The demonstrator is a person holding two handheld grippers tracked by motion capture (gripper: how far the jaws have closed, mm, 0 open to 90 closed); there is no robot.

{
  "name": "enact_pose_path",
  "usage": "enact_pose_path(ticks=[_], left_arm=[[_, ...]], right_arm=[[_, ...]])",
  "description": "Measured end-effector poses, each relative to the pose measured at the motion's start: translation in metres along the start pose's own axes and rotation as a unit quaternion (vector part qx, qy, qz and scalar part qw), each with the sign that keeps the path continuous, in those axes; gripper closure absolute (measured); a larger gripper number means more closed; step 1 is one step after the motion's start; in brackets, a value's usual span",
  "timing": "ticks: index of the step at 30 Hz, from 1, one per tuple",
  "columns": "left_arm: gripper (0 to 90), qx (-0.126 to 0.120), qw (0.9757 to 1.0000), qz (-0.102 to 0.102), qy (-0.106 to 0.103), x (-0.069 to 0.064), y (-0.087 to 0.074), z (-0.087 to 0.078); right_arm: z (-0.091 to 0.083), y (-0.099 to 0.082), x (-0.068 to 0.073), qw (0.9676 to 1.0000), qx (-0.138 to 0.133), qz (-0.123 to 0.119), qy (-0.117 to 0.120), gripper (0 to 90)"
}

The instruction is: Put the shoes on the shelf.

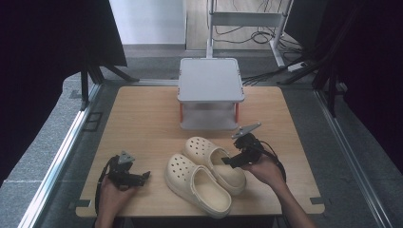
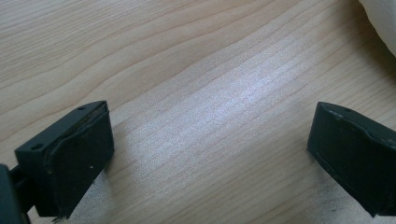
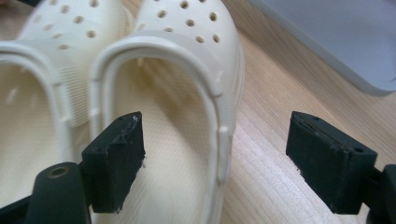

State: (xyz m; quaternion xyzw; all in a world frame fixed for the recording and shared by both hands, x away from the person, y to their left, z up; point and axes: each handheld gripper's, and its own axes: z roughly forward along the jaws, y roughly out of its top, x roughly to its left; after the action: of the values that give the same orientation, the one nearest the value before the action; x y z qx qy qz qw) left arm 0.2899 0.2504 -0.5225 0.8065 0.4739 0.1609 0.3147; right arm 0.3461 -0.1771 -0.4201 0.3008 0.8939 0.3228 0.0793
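Note:
Two cream clogs lie side by side at the front of the wooden table, toes pointing away and to the left. My right gripper hovers at the right clog and stands open. In the right gripper view, one jaw is above the footbed of the right clog and the other is over bare wood. The clog's side wall lies between the jaws, untouched, and the other clog is at the left. My left gripper rests open left of the left clog, with only wood between its jaws.
A grey two-level stand sits at the back middle of the table, and its edge shows at the upper right in the right gripper view. A sliver of clog is at the top right of the left gripper view. Dark curtains flank the table.

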Motion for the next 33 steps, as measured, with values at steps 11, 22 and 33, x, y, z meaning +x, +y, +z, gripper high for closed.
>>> enact_pose_path(ticks=[11,22,33], left_arm=[[0.2,0.000,1.0000,0.001,0.000,0.000,0.000,0.000],[0.3,0.001,1.0000,0.001,0.000,0.000,0.000,0.000],[0.3,0.001,1.0000,0.001,0.000,0.000,0.000,0.000]], right_arm=[[-0.013,-0.011,0.025,0.9990,-0.015,-0.034,0.026,11.5],[0.016,-0.010,0.052,0.9964,0.016,-0.058,0.059,13.0],[0.047,0.003,0.066,0.9960,0.037,-0.056,0.059,18.2]])
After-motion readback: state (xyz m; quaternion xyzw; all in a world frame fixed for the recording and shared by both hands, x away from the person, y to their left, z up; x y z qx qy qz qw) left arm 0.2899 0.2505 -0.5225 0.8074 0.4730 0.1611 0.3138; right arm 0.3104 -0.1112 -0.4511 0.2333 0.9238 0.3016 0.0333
